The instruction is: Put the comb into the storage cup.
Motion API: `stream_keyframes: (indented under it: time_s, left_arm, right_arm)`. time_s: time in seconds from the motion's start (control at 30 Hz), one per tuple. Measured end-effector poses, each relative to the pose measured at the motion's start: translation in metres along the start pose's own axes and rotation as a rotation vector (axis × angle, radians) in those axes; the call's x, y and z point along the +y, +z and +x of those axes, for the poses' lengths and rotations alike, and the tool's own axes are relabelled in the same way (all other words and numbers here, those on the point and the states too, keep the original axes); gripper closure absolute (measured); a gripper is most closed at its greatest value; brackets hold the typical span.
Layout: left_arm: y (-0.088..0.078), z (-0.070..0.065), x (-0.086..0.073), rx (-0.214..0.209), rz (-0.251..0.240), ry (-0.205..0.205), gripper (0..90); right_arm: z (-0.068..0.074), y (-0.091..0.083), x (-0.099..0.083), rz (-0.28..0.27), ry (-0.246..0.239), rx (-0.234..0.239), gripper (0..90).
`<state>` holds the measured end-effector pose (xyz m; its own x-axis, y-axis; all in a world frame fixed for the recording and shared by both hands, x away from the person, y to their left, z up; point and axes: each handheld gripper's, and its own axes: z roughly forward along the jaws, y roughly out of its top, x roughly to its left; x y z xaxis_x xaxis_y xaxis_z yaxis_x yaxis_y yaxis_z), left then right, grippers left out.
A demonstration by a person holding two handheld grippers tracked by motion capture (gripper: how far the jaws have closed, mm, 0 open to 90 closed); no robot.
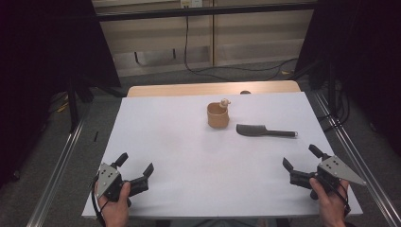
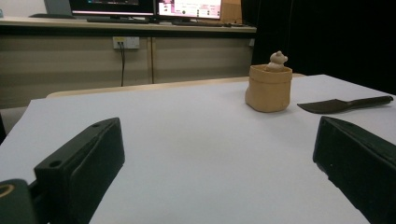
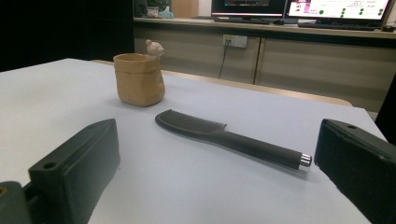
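1. The left gripper rested near the tabletop's near left corner, jaws spread wide and empty.
2. The right gripper sat near the near right corner, jaws likewise apart, holding nothing.
3. The black comb lay flat toward the right edge, just beside the tan cup, which stood nearer the far edge.
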<state>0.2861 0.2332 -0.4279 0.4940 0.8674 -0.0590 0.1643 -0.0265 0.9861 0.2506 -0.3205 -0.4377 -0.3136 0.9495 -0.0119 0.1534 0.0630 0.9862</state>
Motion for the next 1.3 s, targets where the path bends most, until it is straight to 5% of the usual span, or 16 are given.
stream_keyframes:
  time_s: [0.47,0.87,1.3]
  left_arm:
    - [0.003,-0.002,0.0,-0.02,-0.005,0.039,2.2]
    - [0.001,-0.002,0.002,-0.027,-0.022,0.046,2.2]
    - [0.002,-0.002,0.001,-0.034,-0.025,0.034,2.1]
  right_arm:
    - [0.003,0.004,0.003,0.005,0.015,0.009,0.0]
    - [0.01,0.024,0.013,0.012,0.016,0.039,1.0]
    - [0.0,0.042,0.028,-0.024,0.027,0.046,0.0]
